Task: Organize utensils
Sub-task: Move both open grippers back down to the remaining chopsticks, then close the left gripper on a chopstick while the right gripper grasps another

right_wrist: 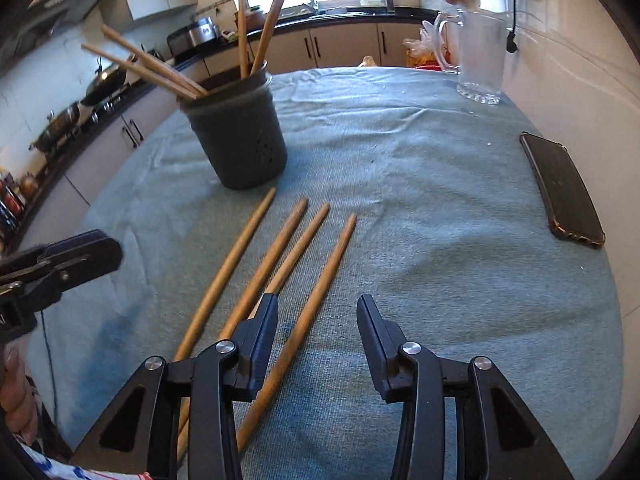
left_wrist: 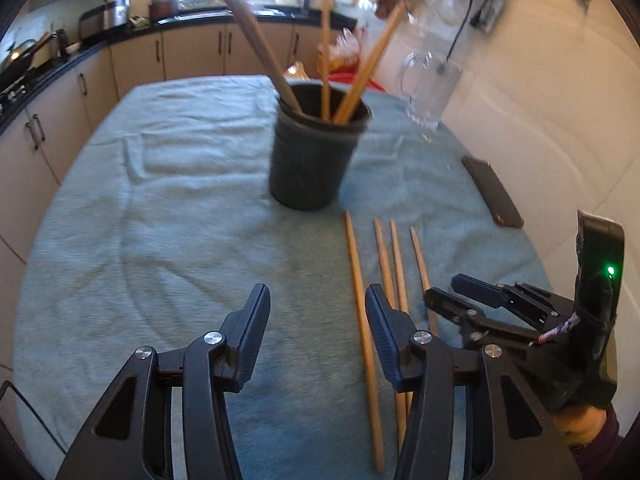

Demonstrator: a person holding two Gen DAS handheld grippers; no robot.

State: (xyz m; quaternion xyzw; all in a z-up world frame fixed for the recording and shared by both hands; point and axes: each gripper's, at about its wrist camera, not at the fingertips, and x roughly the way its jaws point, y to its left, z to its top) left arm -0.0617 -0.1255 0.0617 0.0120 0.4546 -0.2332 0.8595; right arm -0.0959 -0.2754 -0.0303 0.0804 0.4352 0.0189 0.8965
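A dark grey utensil holder [left_wrist: 310, 160] [right_wrist: 240, 136] stands on the teal cloth with several wooden utensils [left_wrist: 360, 72] [right_wrist: 148, 64] upright in it. Several more wooden sticks [left_wrist: 358, 272] [right_wrist: 228, 264] lie side by side on the cloth in front of it. My left gripper [left_wrist: 316, 296] is open over bare cloth, and the longest stick runs just under its right finger. My right gripper [right_wrist: 317, 300] [left_wrist: 448, 286] is open above the rightmost stick [right_wrist: 328, 264], which lies between its fingers untouched. A finger of the left gripper [right_wrist: 80, 248] shows at the left edge of the right wrist view.
A black phone [right_wrist: 560, 188] [left_wrist: 492, 192] lies on the cloth at the right, near the wall. A glass pitcher [right_wrist: 478, 60] [left_wrist: 428, 88] stands at the far right corner. Kitchen cabinets and a counter [right_wrist: 340, 16] run behind and to the left of the table [right_wrist: 420, 152].
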